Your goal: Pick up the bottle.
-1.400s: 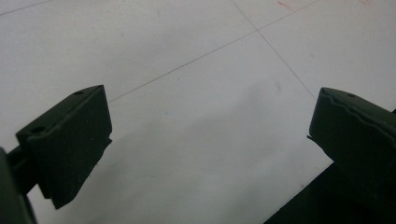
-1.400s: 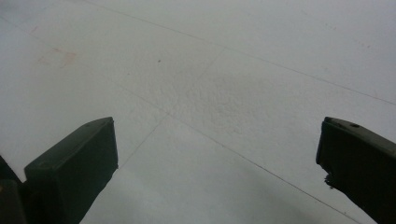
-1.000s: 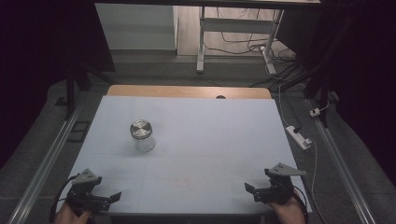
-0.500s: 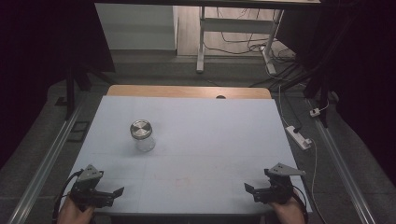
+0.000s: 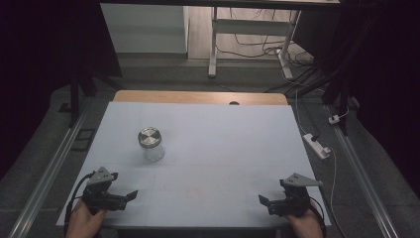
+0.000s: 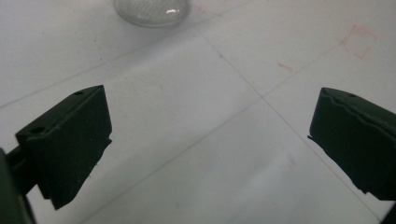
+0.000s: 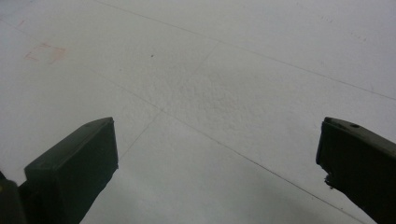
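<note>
- My left gripper point(image 5: 130, 195) sits low at the near left corner of the worktop point(image 5: 223, 144), fingers point(image 6: 70, 140) spread wide, holding nothing.
- My right gripper point(image 5: 263, 200) is at the near right corner, fingers point(image 7: 74, 172) also wide and empty.
- Glass jar point(image 5: 150, 144) with metal lid stands upright, left of centre, well apart from both grippers.
- Jar contents: possibly empty, too small to tell.

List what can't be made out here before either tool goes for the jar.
- Jar contents: too small and dim in the high view; in the left gripper view the top edge cuts off everything above its glass base.
- Lid type, screw or press: too small in the high view.
- Left tool and right tool: both open; the hands are cut by the bottom edge.
- Dark spot at the table's far edge: too small to identify.
</note>
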Motion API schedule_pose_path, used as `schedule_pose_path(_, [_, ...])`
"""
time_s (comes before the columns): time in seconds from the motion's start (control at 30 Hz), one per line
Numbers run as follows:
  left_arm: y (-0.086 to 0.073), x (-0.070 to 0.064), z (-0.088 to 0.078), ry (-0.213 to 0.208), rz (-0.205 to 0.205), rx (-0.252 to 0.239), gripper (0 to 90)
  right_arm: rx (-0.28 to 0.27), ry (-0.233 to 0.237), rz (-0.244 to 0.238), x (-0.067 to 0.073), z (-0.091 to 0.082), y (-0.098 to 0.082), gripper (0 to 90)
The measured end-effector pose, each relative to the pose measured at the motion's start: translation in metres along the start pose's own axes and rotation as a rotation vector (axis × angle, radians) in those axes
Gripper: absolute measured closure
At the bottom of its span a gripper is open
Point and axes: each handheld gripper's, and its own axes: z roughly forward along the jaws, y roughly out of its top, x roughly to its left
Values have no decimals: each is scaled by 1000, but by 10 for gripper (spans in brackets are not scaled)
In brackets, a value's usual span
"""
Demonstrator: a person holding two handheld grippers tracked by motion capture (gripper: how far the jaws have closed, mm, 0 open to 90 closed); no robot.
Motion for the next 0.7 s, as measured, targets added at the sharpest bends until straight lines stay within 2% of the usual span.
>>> schedule_pose_path(0.13, [5, 2, 3, 11, 5, -25, 3, 2, 1, 4, 0, 0, 0, 0])
schedule_pose_path(0.23, [16, 6, 10, 6, -4, -38, 2, 4, 0, 2, 0, 1, 0, 0])
schedule_pose_path(0.27, [16, 6, 10, 6, -4, -38, 2, 5, 1, 3, 0, 1, 0, 0])
schedule_pose_path(0.33, [24, 9, 17, -20, -35, -22, 1, 6, 3, 4, 0, 1, 0, 0])
schedule_pose_path(0.43, [31, 12, 25, -18, -31, -8, 1, 9, 4, 2, 0, 1, 0, 0])
schedule_pose_path(0.7, [46, 18, 38, -8, -20, -15, 2, 13, 7, -3, 0, 1, 0, 0])
